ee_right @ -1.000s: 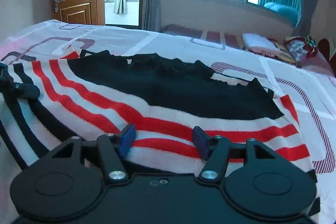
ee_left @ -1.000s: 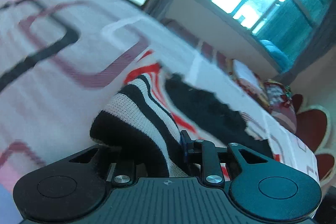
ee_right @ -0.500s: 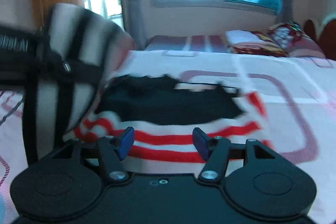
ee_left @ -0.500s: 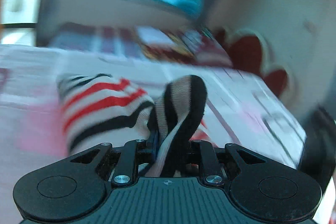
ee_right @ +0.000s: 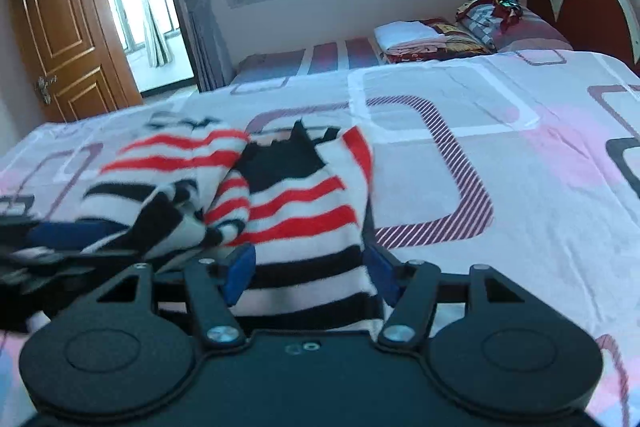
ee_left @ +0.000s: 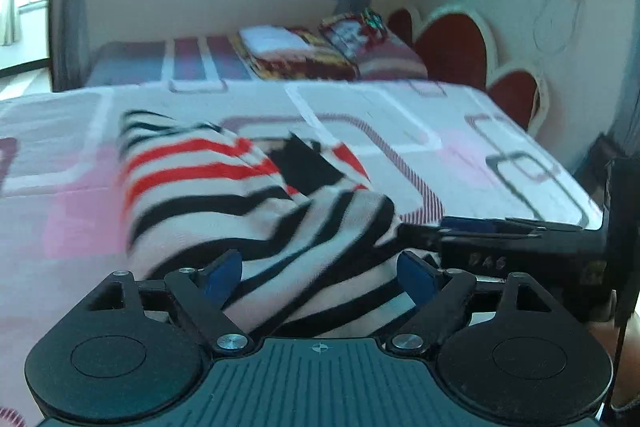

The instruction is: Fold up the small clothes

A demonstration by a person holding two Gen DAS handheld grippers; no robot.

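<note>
left claw [ee_left: 320,277]: matte black housing, two round caps, ribbed centre panel, crosshair mark
right claw [ee_right: 307,271]: same black build
pads [ee_right: 239,273]: blue
screws [ee_left: 233,340]: silver pivots

Sweater [ee_right: 296,203] ahead of the claw showing white with red and black stripes, black patch up top – bedsheet [ee_right: 520,163] beyond it showing pink-white with purple hatched rounded squares – pads [ee_right: 240,271] showing blue.

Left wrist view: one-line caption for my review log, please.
Left gripper, fingers just opened, over the folded striped sweater on the patterned bedsheet, right gripper alongside.
</note>
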